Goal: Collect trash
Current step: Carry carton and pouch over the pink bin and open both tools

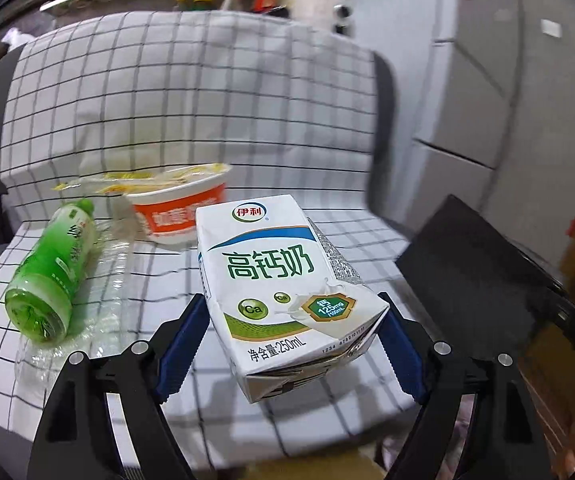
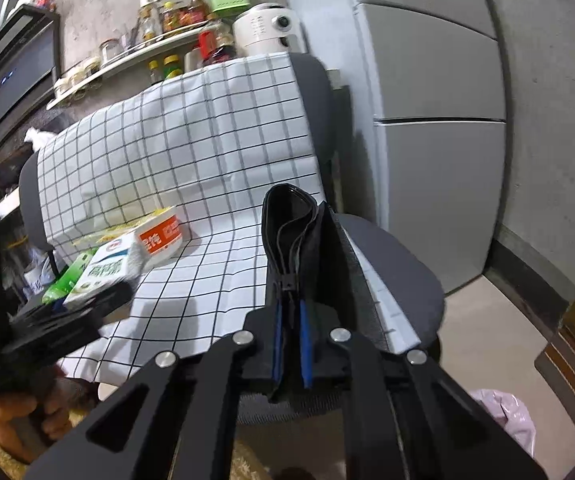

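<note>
left claw (image 1: 295, 332): blue pads sit on both sides of the milk carton (image 1: 283, 280) and look clamped on it, carton tilted above the checked cloth (image 1: 167, 120) on the chair seat
right claw (image 2: 289, 344): pinched on the rim of a black trash bag (image 2: 299, 240), holding it up just beside the seat
step: carton looks picked, heading for the bag I'd guess
next: swing it over the bag mouth, which looks barely open, then let go
left over: green bottle (image 1: 53, 268), noodle cup (image 1: 183, 208), clear plastic wrap (image 1: 99, 312)

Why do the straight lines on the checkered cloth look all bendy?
In the left wrist view the fisheye lens bows the checkered cloth while the milk carton stays sharp; in the right wrist view the fridge edges curve and smear slightly.
</note>
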